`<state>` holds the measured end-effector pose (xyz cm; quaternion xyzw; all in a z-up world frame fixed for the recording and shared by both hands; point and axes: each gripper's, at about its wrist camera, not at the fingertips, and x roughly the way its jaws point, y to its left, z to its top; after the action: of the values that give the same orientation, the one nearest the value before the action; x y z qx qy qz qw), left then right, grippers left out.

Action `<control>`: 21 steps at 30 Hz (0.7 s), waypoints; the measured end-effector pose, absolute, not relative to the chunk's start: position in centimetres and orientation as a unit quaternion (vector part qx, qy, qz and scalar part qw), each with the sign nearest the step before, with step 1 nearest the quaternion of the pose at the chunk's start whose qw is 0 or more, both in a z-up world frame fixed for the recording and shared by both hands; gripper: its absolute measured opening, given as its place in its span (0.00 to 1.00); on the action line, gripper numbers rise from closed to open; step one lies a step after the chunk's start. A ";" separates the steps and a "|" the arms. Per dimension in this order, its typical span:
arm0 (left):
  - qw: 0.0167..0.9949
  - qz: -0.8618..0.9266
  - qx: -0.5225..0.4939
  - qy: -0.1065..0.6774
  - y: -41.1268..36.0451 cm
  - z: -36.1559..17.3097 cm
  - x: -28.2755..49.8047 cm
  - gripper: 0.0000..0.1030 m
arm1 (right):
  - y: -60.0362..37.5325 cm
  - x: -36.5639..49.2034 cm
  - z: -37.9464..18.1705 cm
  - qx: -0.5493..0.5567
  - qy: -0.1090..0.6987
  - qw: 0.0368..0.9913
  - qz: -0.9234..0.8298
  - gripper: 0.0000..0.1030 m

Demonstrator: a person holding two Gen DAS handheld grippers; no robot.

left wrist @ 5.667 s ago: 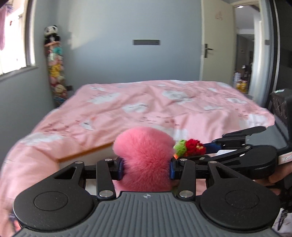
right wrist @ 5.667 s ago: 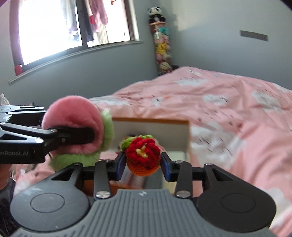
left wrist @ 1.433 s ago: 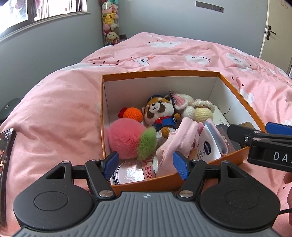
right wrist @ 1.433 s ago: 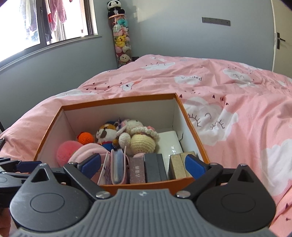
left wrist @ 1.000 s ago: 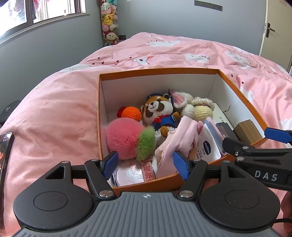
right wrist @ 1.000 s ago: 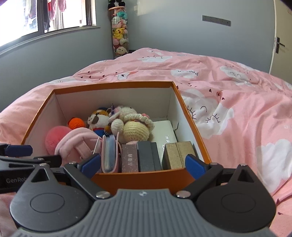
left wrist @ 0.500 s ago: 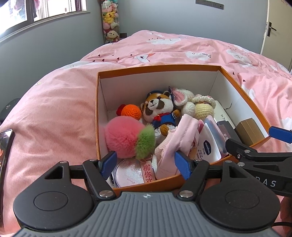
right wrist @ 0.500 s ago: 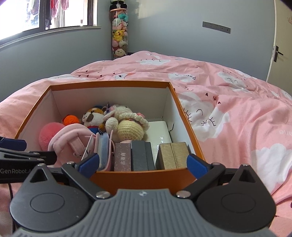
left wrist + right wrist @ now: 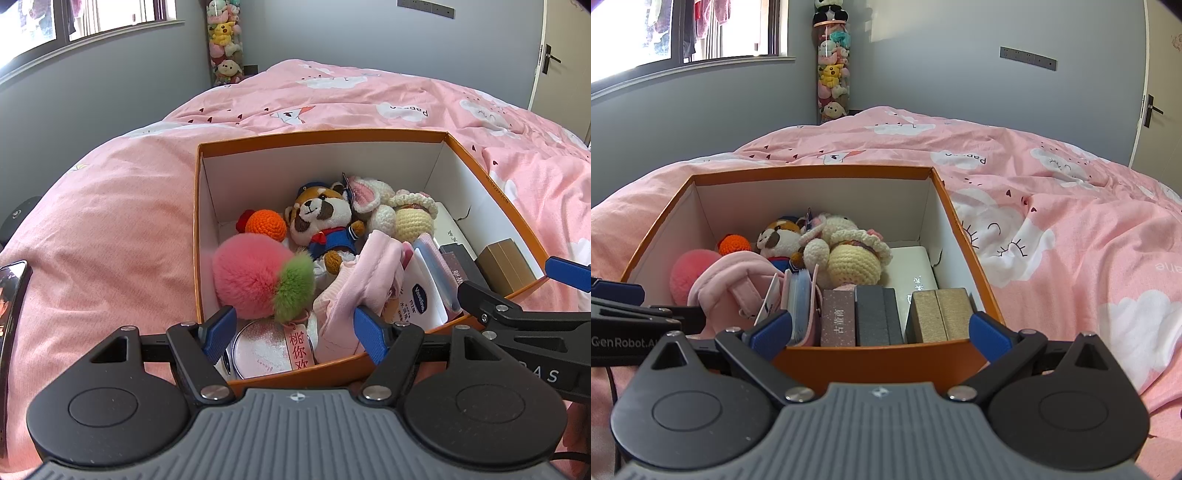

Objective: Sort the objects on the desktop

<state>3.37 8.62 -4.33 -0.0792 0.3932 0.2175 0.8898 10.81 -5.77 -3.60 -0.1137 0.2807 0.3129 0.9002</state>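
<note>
Hovering empty, both jaws wide apart: left gripper (image 9: 295, 330), right gripper (image 9: 881, 332) | fluffy pink peach plush (image 9: 255, 277) dropped into orange cardboard box (image 9: 321, 137) | sorting looked basically done lol

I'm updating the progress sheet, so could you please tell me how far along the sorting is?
Nearly finished, it seems. The pink pom-pom, orange ball and other toys lie in the box. Both the left gripper and right gripper are open and empty. Nothing loose shows on the bed.

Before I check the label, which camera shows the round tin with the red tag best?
The left wrist view: the round tin lies at the box's near wall, lid and tag facing the camera. In the right wrist view it is hidden behind the pink pouch.
</note>
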 end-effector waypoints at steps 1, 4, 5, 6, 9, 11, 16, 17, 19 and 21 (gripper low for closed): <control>0.890 0.218 -0.079 0.393 8.6 -4.3 3.4 0.80 | -5.8 10.8 -3.6 -0.114 0.281 0.900 0.313 0.99; 0.890 0.218 -0.079 0.393 8.6 -4.3 3.4 0.80 | -5.8 10.8 -3.6 -0.114 0.280 0.900 0.313 0.99; 0.890 0.218 -0.079 0.393 8.6 -4.3 3.4 0.80 | -5.8 10.8 -3.6 -0.113 0.280 0.900 0.313 0.99; 0.890 0.218 -0.080 0.393 8.6 -4.3 3.4 0.80 | -5.8 10.8 -3.6 -0.113 0.279 0.901 0.313 0.99; 0.889 0.218 -0.080 0.394 8.6 -4.3 3.4 0.80 | -5.8 10.8 -3.6 -0.113 0.279 0.901 0.313 0.99; 0.889 0.218 -0.080 0.394 8.6 -4.5 3.3 0.80 | -5.8 10.8 -3.7 -0.113 0.279 0.901 0.313 0.99; 0.889 0.218 -0.079 0.395 8.6 -4.5 3.3 0.80 | -5.8 10.8 -3.7 -0.113 0.279 0.901 0.313 0.99; 0.889 0.218 -0.079 0.395 8.6 -4.5 3.3 0.80 | -5.8 10.8 -3.7 -0.113 0.279 0.901 0.313 0.99; 0.889 0.218 -0.079 0.395 8.6 -4.5 3.3 0.80 | -5.8 10.8 -3.7 -0.114 0.279 0.901 0.313 0.99; 0.889 0.218 -0.080 0.395 8.6 -4.5 3.3 0.80 | -5.8 10.7 -3.7 -0.113 0.279 0.901 0.312 0.99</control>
<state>3.35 8.58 -4.51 -0.0796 0.3949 0.2179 0.8890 10.74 -5.83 -3.70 -0.1134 0.2786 0.3125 0.9010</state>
